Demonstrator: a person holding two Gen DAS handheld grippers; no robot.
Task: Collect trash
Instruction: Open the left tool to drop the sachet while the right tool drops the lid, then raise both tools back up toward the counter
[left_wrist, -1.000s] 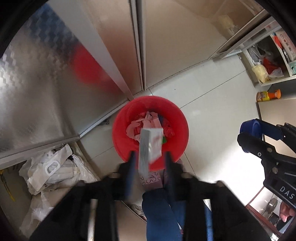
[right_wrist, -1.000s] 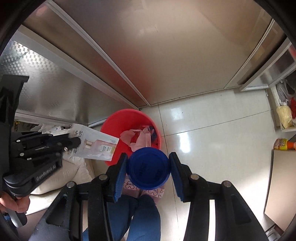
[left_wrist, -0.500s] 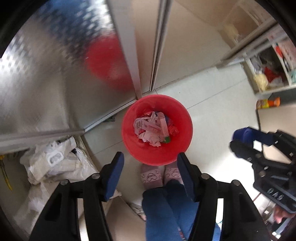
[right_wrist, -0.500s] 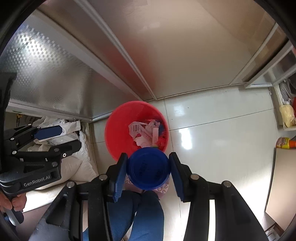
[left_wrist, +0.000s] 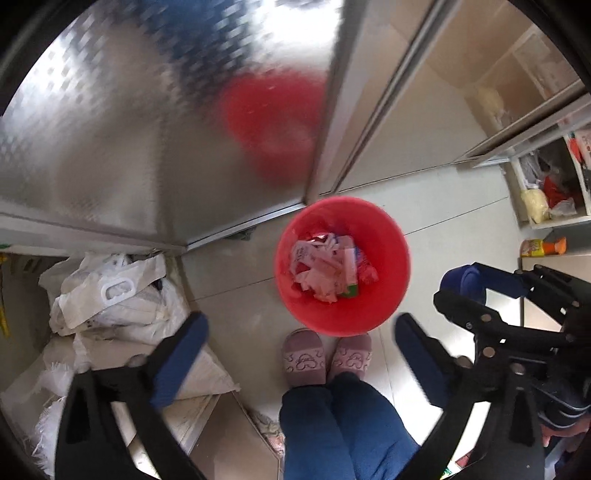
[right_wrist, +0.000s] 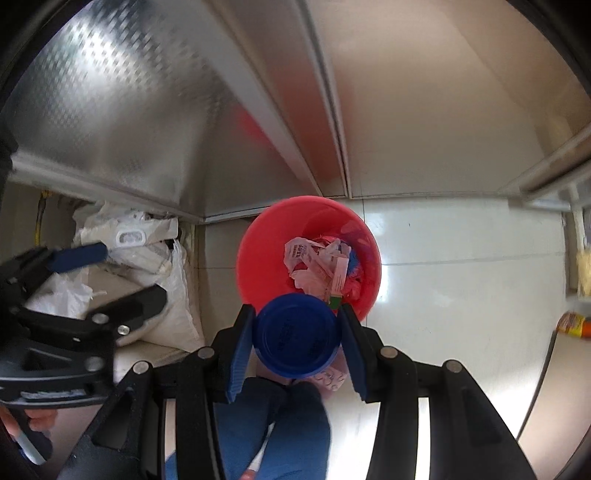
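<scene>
**Blue cup hanging over the red bin, left side empty-handed**

Since the steel cabinet (left_wrist: 155, 140) wraps around two sides of that corner, the red bin (left_wrist: 384, 310) is tucked right up against its base, which leaves the approach open only from the tiled floor (left_wrist: 450, 206) side and from above. That's probably why both grippers come in from over the person's slippers (left_wrist: 303, 352), looking straight down. Off to the left sits a pile of white bags (left_wrist: 110, 295), close to the bin but not touching it, so there's not much swing room that way. Bin is already partly loaded with crumpled wrappers (left_wrist: 325, 266), well below the rim, plenty of space left.

Right gripper (right_wrist: 295, 338) is clamped on a round blue cup (right_wrist: 295, 338), bottom facing the camera, pads pressed on either side. It hangs above the bin's near edge, not fully over the middle, so I'd guess it wants a nudge forward before letting go or the cup could clip the rim.

Left gripper (left_wrist: 299, 360) is spread wide with nothing in it, sitting back over the floor near the slippers.
</scene>
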